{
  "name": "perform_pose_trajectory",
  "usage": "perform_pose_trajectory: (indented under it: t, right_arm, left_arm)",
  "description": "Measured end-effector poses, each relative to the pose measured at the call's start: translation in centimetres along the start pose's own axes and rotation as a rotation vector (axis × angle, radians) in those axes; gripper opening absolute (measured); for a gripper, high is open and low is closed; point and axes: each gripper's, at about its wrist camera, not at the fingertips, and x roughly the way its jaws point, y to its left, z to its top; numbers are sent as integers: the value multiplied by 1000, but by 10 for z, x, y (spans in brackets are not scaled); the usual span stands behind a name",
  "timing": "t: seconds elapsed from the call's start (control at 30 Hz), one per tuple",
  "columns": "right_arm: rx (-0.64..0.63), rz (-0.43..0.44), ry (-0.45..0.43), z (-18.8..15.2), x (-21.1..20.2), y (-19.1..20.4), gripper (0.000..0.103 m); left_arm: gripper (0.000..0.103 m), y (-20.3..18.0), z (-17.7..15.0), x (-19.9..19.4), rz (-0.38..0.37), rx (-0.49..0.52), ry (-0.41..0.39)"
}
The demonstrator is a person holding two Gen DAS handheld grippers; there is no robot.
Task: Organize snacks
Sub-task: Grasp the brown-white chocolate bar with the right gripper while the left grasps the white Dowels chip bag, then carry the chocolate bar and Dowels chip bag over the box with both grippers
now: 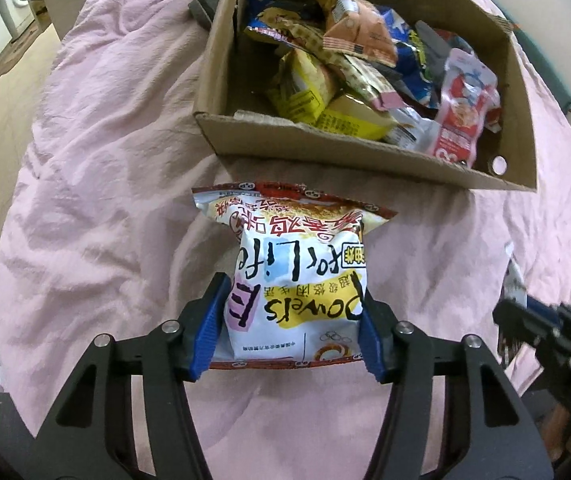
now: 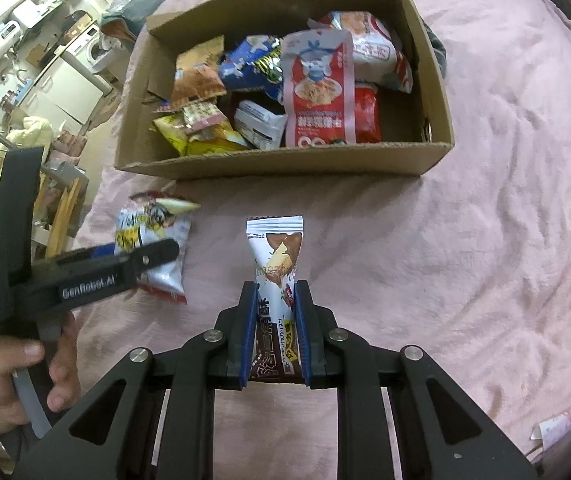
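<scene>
Snacks split between box and bed. Cardboard box (image 1: 365, 152) is seen in the upper half of both views, packed with loose snack packets (image 2: 317, 96), on the pink bedsheet (image 1: 97, 184). Left tool (image 1: 291, 320) is clamped on a white puffed snack bag (image 1: 297, 264), lower centre of the left view. Right tool (image 2: 275, 332) is clamped on a slim brown-and-white bar wrapper (image 2: 275, 252), just below the box. A hand (image 2: 1, 384) is seen at lower left of the right view.
</scene>
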Motion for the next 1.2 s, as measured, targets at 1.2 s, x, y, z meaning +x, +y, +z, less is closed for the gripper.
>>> perform_pose_trajectory:
  t: [1.2]
  right_arm:
    - [55, 116, -440, 43, -91, -9, 19]
  left_arm:
    - [55, -18, 45, -132, 83, 123, -414]
